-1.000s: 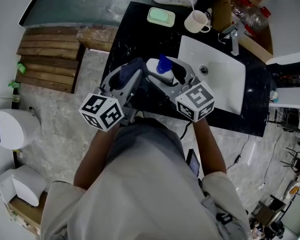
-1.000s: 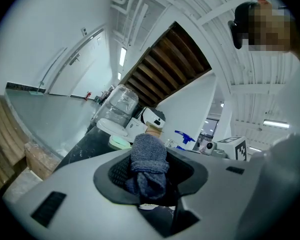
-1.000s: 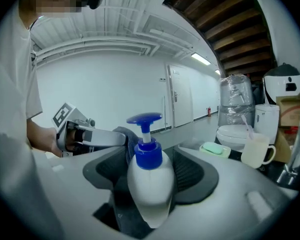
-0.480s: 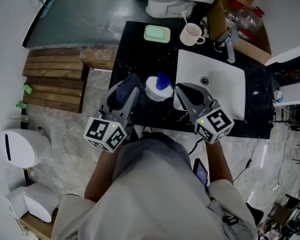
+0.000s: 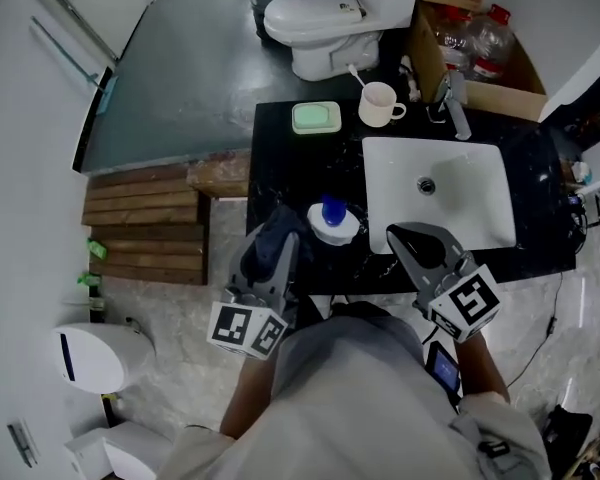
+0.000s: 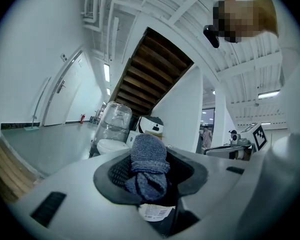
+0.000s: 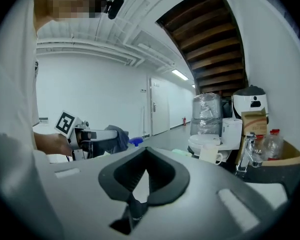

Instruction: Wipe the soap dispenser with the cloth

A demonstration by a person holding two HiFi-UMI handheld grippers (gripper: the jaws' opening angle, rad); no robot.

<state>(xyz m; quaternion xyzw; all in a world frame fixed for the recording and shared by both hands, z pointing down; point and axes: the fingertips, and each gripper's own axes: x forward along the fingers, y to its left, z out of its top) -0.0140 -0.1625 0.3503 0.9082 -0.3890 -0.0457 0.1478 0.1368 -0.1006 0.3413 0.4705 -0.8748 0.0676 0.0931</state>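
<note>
Soap dispenser (image 5: pixel 332 224), white with a blue pump, stands upright on the black counter (image 5: pixel 285 163). It is near the counter's near edge, just left of the white sink (image 5: pixel 475 213). The left gripper (image 5: pixel 276 251) is clamped on the blue cloth (image 6: pixel 149 165), just left of the dispenser. The right gripper (image 5: pixel 420 243) is to the dispenser's right, at the sink's near edge. Its jaws have just closed together, with nothing between them.

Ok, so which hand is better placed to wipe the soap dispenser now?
Left. The left gripper has the blue cloth clamped in its jaws and sits right beside the soap dispenser. The right gripper is empty, jaws shut, over by the sink.
</note>
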